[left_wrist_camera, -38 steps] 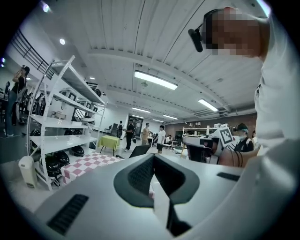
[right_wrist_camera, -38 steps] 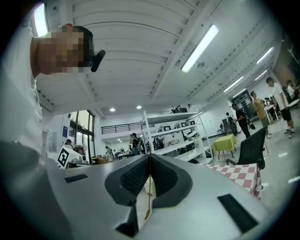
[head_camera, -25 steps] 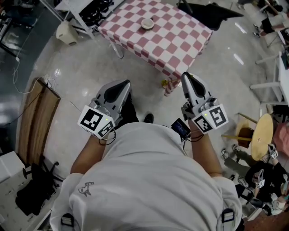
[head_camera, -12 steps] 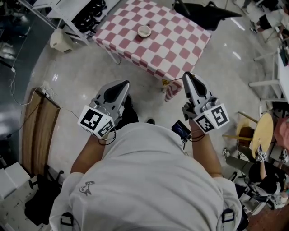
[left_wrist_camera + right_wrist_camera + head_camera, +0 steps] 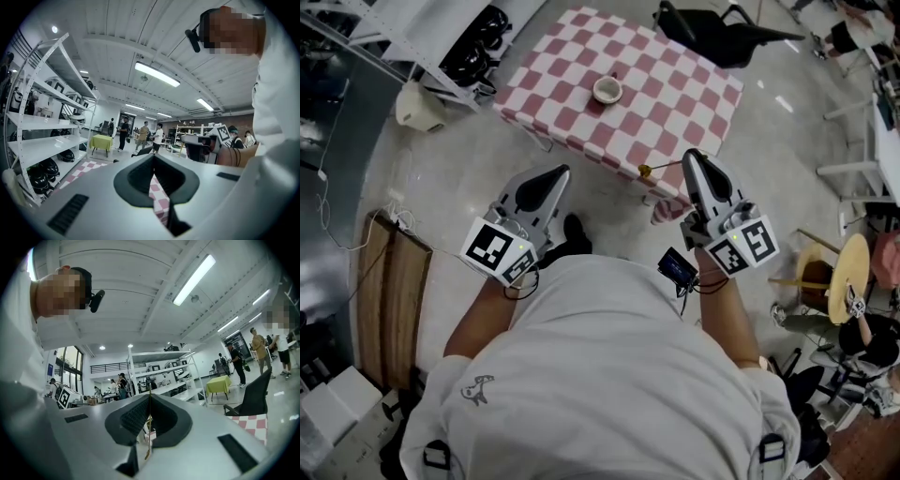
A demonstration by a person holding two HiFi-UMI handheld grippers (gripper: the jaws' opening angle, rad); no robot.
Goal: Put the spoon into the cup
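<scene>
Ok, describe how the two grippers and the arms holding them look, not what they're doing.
Both the left gripper and right gripper are light grey wedge-shaped shells tapering to tongs with dark inner pads. Each carries a white cube with black square markers at the rear. Black cables loop at both wrists. The person wears a light short-sleeved shirt with a small dark logo.

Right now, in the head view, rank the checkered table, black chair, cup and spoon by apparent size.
1. checkered table
2. black chair
3. cup and spoon: similar; the spoon, in the right claw, is nearer the camera, so unranked.
</scene>
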